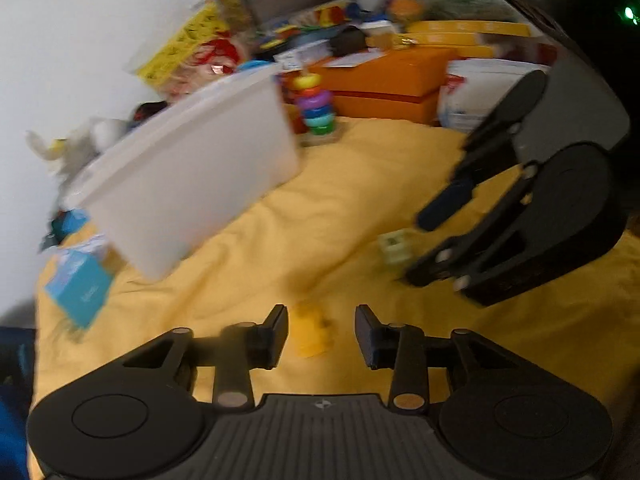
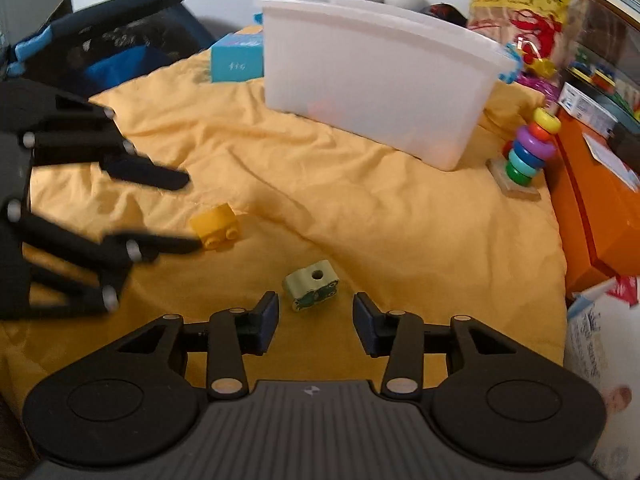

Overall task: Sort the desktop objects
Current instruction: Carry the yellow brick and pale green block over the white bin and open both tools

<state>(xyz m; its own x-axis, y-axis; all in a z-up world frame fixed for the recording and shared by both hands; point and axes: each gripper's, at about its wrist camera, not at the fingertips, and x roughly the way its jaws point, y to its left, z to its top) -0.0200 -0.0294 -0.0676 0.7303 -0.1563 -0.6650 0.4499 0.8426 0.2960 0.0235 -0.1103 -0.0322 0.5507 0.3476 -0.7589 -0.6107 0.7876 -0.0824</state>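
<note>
Both grippers were over the yellow cloth [image 2: 360,208], each with its jaws apart and nothing clamped.

Left gripper [image 1: 321,334]: fingers parted, with a yellow toy brick [image 1: 311,334] lying on the cloth in the gap between them. The left wrist view was blurred, so pad contact couldn't be confirmed there. In the right wrist view the same brick [image 2: 216,227] sat just off the tip of the lower finger of the left gripper [image 2: 188,212], maybe touching that tip, clear of the upper finger. Not gripped.

Right gripper [image 2: 315,320]: fingers parted, with a pale green block [image 2: 312,286] on the cloth just ahead of the tips and slightly toward the left finger. It had a round hole in its top and a dark green print on the near face. Pads were not on it. From the left wrist view, the green block [image 1: 396,246] lay near the tips of the right gripper [image 1: 420,248].

The two pieces lay near each other, not touching.

The white plastic bin [image 2: 384,80] stood further back on the cloth, well apart from both pieces. A ring-stacking toy [image 2: 524,156] stood beside the bin's right end, with an orange box [image 2: 592,208] to its right. A teal carton [image 2: 236,58] stood by the bin's left end.
</note>
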